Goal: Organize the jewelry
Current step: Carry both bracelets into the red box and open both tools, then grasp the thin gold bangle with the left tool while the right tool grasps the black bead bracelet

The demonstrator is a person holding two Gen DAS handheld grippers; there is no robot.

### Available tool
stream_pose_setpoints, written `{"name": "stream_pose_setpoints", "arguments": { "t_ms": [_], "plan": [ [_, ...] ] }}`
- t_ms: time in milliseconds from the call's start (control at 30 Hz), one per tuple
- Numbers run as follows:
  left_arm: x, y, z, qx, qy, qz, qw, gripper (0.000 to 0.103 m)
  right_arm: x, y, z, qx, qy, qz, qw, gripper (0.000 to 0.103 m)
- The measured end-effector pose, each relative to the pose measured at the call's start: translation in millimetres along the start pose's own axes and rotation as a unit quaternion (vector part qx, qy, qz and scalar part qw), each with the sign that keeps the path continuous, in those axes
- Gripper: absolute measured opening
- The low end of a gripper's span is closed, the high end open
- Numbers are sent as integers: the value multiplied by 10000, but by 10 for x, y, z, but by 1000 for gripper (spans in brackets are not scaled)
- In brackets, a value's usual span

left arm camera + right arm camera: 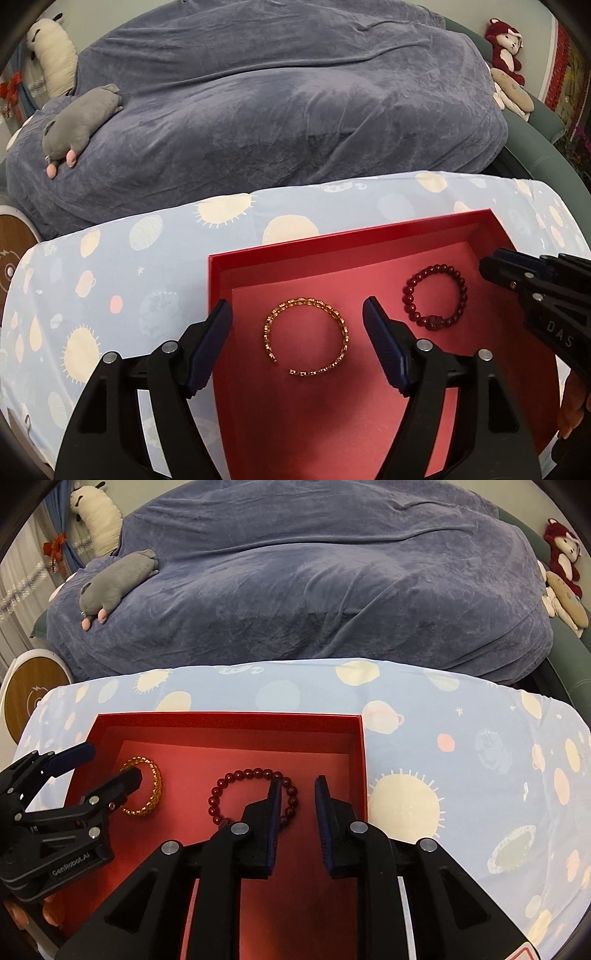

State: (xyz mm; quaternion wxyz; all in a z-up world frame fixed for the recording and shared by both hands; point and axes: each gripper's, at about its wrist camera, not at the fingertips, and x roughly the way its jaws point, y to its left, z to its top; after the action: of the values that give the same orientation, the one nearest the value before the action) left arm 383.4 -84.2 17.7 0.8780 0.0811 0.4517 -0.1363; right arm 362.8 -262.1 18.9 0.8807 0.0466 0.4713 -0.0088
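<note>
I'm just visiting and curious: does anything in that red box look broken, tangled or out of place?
Nothing stands out. The gold bangle and the dark red bead bracelet lie flat and apart on the floor of the red box. The bangle's gap looks like its open-cuff design, not damage. Both grippers, left and right, are open, holding nothing.

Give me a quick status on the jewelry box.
Left tongs open over gold bangle. Right tongs open, empty, by red bead bracelet. Both pieces lie apart in red box. Nothing blocking.

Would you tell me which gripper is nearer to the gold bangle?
Left. The left gripper brackets the gold bangle with open fingers; the right gripper is open beside the red bead bracelet.
</note>
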Motion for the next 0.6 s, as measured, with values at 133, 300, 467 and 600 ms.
{"name": "stream_pose_setpoints", "arguments": {
  "t_ms": [133, 300, 467, 600],
  "plan": [
    [-331, 61, -53, -230, -193, 21, 9995, 69, -358, -2, -147, 68, -107, 85, 9999, 21],
    [-891, 171, -305, -608, -419, 59, 9973, 70, -917, 63, -490, -87, -354, -84, 9993, 29],
    [-1352, 189, -801, -665, -460, 296, 9963, 71, -1372, 170, -1041, -261, -383, -212, 9987, 36],
    [-1567, 154, -1288, -753, -285, 371, 9961, 72, -1587, 237, -1571, -256, -208, -222, 9992, 38]
  ]
}}
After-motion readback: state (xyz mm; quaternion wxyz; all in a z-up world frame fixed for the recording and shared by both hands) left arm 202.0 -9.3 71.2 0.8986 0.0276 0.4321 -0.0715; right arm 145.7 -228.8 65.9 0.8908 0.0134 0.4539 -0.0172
